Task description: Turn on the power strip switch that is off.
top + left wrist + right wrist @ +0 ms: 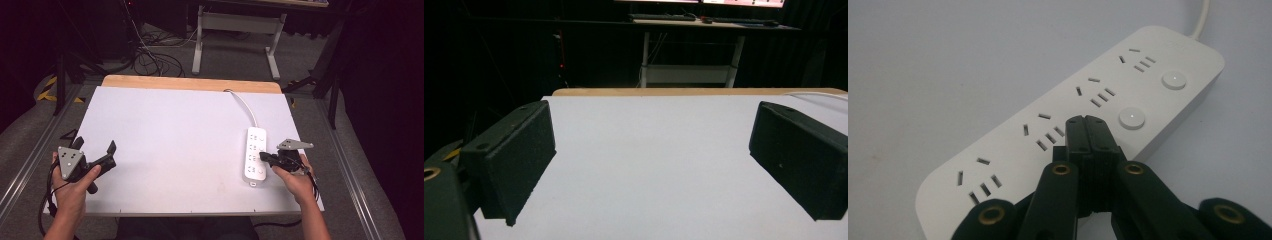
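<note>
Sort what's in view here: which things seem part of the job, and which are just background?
Likely in the job:
- power strip, white, lying on the table
- right gripper, jaws shut, over the strip near a round button
- left gripper, jaws open, held over bare table

Just background:
- desk frame beyond the table
- cables on the floor

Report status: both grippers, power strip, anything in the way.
Left gripper open, idle at the table's left edge. Right gripper shut, empty, tips over the power strip by a round button. Nothing lies between them.
</note>
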